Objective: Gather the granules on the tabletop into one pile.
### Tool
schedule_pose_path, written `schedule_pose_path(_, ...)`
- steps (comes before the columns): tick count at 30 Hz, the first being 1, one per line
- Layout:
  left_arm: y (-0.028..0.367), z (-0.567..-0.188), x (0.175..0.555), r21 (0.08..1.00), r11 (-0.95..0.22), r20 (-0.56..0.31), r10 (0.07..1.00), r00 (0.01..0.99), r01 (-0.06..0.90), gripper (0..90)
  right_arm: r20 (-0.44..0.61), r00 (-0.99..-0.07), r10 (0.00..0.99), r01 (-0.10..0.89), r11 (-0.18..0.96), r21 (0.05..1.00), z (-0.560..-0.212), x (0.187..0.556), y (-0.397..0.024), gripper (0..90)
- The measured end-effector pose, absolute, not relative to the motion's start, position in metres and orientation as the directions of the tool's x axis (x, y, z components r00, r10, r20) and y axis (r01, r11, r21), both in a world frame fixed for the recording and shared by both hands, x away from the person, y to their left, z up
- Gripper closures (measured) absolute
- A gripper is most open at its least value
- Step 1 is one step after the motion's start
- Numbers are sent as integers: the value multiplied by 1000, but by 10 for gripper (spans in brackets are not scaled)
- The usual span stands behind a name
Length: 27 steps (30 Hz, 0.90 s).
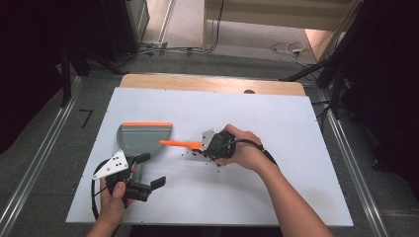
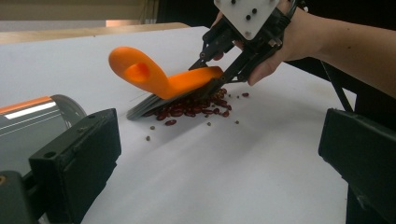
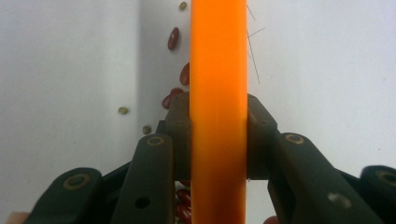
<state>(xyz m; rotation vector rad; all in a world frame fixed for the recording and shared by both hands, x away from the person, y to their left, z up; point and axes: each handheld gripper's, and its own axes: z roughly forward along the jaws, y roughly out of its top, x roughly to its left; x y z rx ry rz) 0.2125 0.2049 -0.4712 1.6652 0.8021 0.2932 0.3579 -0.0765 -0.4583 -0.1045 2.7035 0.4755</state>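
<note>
My right gripper [image 1: 207,144] is shut on the flat orange handle of a small brush [image 1: 180,143], which points left across the white board. In the right gripper view the pads [image 3: 180,126] press both sides of the handle [image 3: 218,70]. The grey bristles rest on a pile of red beans [image 2: 187,109], with several small beans scattered around. A grey dustpan [image 1: 143,138] with an orange lip lies to the left. My left gripper [image 1: 150,170] stands open just below the pan, with nothing between its jaws [image 2: 222,135].
The white board [image 1: 276,187] covers a wooden table whose far edge [image 1: 212,83] shows. Loose beans [image 1: 197,154] lie mid-board. Cables run over the floor behind the table, and metal rails flank both sides.
</note>
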Motion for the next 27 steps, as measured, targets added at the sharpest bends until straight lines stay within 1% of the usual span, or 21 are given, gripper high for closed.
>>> schedule_pose_path(6,205,-471,212,937,-60,-228,643,731,344,3,-383,-923,-27,-156,938,311,-456,355,-79,678)
schedule_pose_path(10,205,-471,212,937,-60,-227,644,730,344,3,-400,-916,4,-141,933,332,-453,353,-81,680)
schedule_pose_path(13,205,-472,213,937,-58,-229,646,729,345,3,-399,-916,45,-116,922,370,-447,350,-82,684)
schedule_pose_path(14,205,-472,213,937,-58,-229,646,728,345,3,-415,-909,48,-124,918,377,-446,349,-83,684)
schedule_pose_path(19,205,-471,213,937,-59,-227,647,728,344,3,-446,-889,104,-93,913,398,-436,346,-86,684)
schedule_pose_path(23,206,-471,212,939,-52,-225,653,723,339,3,-392,-901,187,-23,881,473,-425,344,-88,684)
schedule_pose_path(25,207,-470,212,942,-48,-222,656,721,333,3,-330,-911,246,48,860,508,-421,341,-86,684)
schedule_pose_path(27,208,-470,212,943,-45,-220,658,720,329,3,-217,-922,320,159,825,542,-418,336,-81,684)
